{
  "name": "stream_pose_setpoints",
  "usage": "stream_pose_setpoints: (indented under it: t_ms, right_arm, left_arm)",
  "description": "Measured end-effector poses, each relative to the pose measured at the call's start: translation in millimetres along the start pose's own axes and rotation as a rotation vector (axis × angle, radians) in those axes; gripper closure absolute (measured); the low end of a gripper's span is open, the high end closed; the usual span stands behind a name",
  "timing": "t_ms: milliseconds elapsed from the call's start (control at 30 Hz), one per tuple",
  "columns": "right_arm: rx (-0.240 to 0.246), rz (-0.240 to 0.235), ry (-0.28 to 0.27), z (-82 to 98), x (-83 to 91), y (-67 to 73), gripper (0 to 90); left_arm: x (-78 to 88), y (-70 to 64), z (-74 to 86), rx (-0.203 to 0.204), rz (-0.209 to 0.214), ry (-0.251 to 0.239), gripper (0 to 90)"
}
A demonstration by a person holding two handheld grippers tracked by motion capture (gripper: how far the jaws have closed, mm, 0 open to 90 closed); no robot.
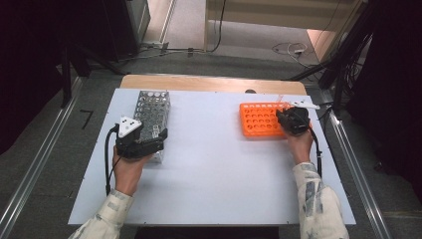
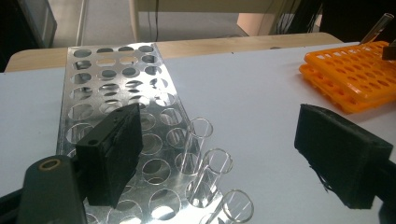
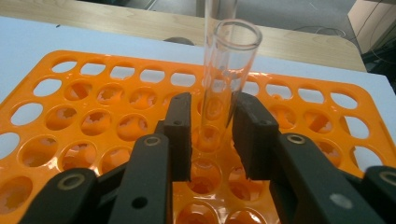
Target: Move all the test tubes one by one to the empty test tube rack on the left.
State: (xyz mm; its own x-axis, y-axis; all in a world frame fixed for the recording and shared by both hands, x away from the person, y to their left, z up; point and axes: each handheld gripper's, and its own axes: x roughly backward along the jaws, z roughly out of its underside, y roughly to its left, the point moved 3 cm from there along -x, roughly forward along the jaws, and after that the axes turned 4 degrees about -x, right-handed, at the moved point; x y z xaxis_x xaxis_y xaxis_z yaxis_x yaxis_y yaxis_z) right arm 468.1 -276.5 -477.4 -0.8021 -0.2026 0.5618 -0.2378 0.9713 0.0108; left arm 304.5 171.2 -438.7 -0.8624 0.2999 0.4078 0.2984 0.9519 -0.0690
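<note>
Two racks (image 1: 152, 112) (image 1: 259, 119); four tubes (image 2: 198, 140) (image 3: 224, 79) (glass).

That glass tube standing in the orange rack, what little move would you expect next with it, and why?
Probably a straight lift. The right gripper has its jaws closed against the sides of the test tube, which stands upright in a hole of the orange rack. Pulling straight up should free it without scraping the hole. The left gripper waits open over the metal rack, where other tubes already stand.

I see the white table (image 1: 214, 164) evenly lit from overhead, with soft shadows and dark frame edges left and right. Glare flares off the metal rack (image 2: 116, 93); my nearest jaws look soft.
</note>
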Motion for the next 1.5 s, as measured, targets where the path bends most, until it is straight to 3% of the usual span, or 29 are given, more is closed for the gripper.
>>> stream_pose_setpoints:
  t_ms: [100,367,533,833,1200,1500]
  right_arm:
    - [0.007,-0.003,-0.005,-1.4,-1.1,1.8,72.4]
    - [0.002,-0.002,-0.014,-4.6,0.6,0.8,72.9]
    - [-0.002,-0.016,-0.036,-11.4,9.7,1.2,73.0]
    - [-0.001,-0.001,-0.086,-20.2,30.1,0.3,73.1]
    - [-0.024,-0.077,-0.1,-26.3,56.5,8.3,73.4]
    - [-0.002,-0.174,-0.101,-29.5,69.6,30.9,73.5]
  left_arm:
    - [-0.4,0.2,0.2,0.001,0.0,0.0,15.1]
    - [-0.7,-0.6,0.1,0.0,0.004,0.0,15.1]
    - [1.1,-1.3,-1.3,0.003,0.006,-0.01,15.1]
    - [3.9,-1.1,-3.2,0.002,0.009,-0.017,15.1]
    - [5.9,-4.5,-4.7,-0.004,0.02,-0.021,15.1]
    - [4.3,-9.8,-4.3,-0.013,0.035,-0.013,15.1]
